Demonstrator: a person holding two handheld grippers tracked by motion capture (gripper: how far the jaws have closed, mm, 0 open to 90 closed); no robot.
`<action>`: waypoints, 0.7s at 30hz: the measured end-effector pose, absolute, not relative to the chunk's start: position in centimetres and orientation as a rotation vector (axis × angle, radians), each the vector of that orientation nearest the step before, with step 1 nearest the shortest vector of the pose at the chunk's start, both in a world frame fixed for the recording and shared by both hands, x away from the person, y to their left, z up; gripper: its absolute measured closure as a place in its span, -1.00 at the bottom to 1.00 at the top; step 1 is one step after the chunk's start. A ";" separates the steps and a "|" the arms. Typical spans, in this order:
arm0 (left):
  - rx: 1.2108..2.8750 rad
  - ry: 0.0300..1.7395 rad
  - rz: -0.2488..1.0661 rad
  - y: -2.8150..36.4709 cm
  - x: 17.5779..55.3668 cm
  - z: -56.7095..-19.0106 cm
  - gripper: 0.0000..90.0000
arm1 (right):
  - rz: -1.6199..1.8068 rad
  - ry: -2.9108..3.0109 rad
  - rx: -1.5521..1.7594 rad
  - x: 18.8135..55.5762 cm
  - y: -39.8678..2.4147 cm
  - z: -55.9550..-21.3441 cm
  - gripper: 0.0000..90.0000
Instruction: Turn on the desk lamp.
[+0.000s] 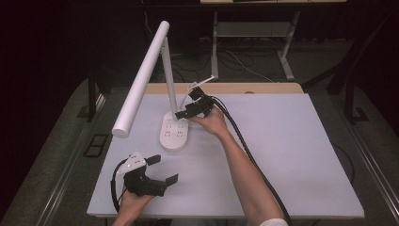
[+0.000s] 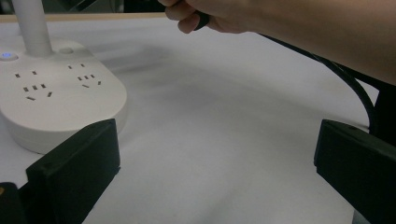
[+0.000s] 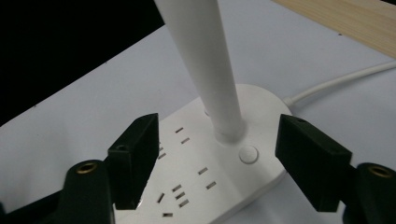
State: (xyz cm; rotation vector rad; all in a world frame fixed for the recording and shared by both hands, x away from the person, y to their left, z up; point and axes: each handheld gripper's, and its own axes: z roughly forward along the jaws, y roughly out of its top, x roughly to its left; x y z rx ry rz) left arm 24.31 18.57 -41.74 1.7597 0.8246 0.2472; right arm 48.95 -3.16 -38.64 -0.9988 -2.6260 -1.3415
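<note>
— How do the jaws stand?

— Both pairs are spread wide with nothing between them. The right gripper (image 1: 184, 113) has its jaws either side of the lamp's post (image 3: 205, 70), above the base (image 3: 233, 177) — not touching it, as far as I can see. The left gripper (image 1: 162, 168) hovers near the desk's front-left corner, jaws pointing toward the base.

— Count things for me.

— One white desk lamp (image 1: 141, 77), one base with several socket groups, one round button (image 3: 248, 154), one white cord (image 3: 336, 81) running off toward the far edge. Two grippers, two hands.

— And the arms?

— The right forearm (image 1: 244, 174) reaches diagonally from the front edge to mid-desk (image 1: 291, 155); the left hand (image 1: 129, 207) stays low by the front edge.
</note>
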 end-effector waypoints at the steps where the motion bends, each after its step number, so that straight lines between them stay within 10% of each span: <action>1: 1.762 0.821 0.247 18.6 24.3 -41.7 -1.00 | -1.343 -2.617 -1.003 49.0 -3.2 -38.8 -0.25; 21: 1.767 0.819 0.244 18.5 24.3 -41.8 -1.00 | -1.343 -2.588 -1.048 50.4 -3.7 -40.8 0.48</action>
